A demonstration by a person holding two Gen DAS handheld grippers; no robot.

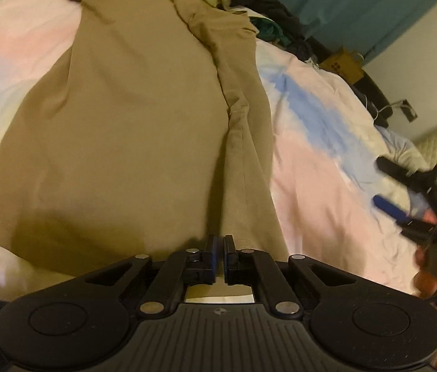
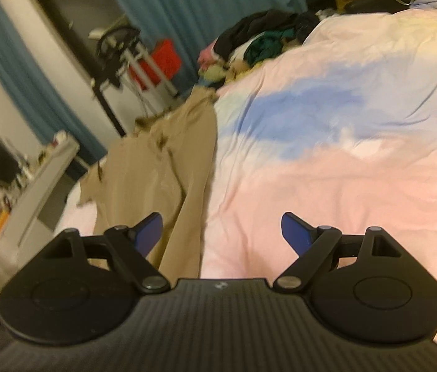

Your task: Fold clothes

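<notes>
Left gripper (image 1: 220,243) jaws clenched, seemingly on tan trousers (image 1: 131,117) (creased, spread flat); right gripper (image 2: 221,232) jaws released.

The tan trousers (image 1: 125,130) are soft matt cloth with stitched seams and a few creases. The duvet (image 1: 320,167) on the bed is smooth cloth in pale pink, white and blue, a bit wrinkled. The left tongs (image 1: 219,248) are matt black plastic with ribbed grooves, shiny round metal pins and blue pads (image 2: 294,232). The curtain (image 2: 187,6) is dull blue-green cloth.
</notes>
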